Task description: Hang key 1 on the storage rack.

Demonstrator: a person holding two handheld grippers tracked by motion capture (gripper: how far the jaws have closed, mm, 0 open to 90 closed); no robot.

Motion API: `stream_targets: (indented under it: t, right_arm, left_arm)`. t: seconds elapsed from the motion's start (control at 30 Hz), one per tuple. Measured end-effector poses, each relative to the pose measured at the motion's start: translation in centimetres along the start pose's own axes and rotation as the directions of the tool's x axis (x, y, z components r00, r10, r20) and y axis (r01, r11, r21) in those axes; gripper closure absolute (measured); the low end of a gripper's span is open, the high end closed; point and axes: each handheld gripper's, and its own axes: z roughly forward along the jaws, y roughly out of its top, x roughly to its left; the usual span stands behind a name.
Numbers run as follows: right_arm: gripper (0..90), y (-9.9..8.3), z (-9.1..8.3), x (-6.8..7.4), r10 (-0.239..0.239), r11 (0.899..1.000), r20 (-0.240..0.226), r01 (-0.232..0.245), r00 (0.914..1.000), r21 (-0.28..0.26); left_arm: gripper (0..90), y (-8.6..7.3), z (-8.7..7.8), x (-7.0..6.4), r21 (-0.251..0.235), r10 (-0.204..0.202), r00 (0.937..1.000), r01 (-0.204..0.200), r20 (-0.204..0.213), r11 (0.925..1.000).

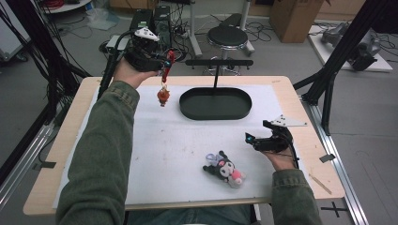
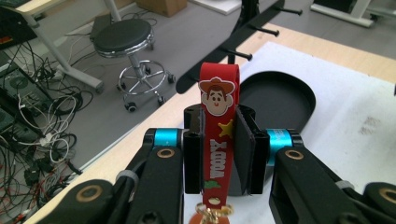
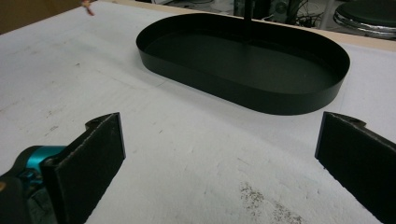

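Note:
My left gripper (image 1: 165,62) is raised over the table's far left and is shut on a red keychain strap (image 2: 218,135) printed with a cowboy face. An orange charm (image 1: 163,96) dangles below the strap. To its right stands a black oval tray (image 1: 216,104) with a post and a pegged crossbar (image 1: 219,62) above it. My right gripper (image 1: 253,139) hovers low at the right of the white mat, jaws wide open with nothing between them, facing the tray (image 3: 243,65). A black and pink plush toy (image 1: 226,169) lies on the mat near the front edge.
A white mat (image 1: 164,150) covers most of the wooden table (image 1: 51,159). A round stool (image 1: 227,36) and tangled cables (image 2: 42,140) sit on the floor beyond the far edge. Black frame struts (image 1: 338,61) rise at the right.

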Motion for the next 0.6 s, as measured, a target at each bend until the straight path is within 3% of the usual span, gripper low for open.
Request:
stream_targets:
  t: [0.13, 0.3, 0.37, 0.6]
  right_arm:
    - [0.4, 0.0, 0.0, 0.0, -0.005, 1.000, -0.001, 0.005, 1.0000, -0.003]
    - [0.4, 0.0, 0.2, -0.2, 0.000, 1.000, 0.003, 0.000, 1.0000, -0.015]
    - [0.4, 0.0, 0.2, -0.2, 0.002, 1.000, 0.001, -0.002, 1.0000, -0.016]
    - [0.4, 0.0, 0.2, -0.1, -0.003, 1.000, -0.001, 0.003, 1.0000, -0.016]
  left_arm:
    - [74.6, 0.7, 0.9, 0.0, -0.006, 0.004, 0.9998, -0.004, -0.020, 1.0000]
    - [74.6, 2.5, 2.4, -0.9, -0.025, 0.017, 0.9998, -0.017, -0.002, 0.9995]
    - [74.6, 3.5, 3.4, -1.4, -0.010, 0.041, 0.9992, -0.041, -0.005, 0.9991]
    - [74.6, 4.6, 5.2, -1.6, -0.013, 0.040, 0.9992, -0.040, -0.005, 0.9991]
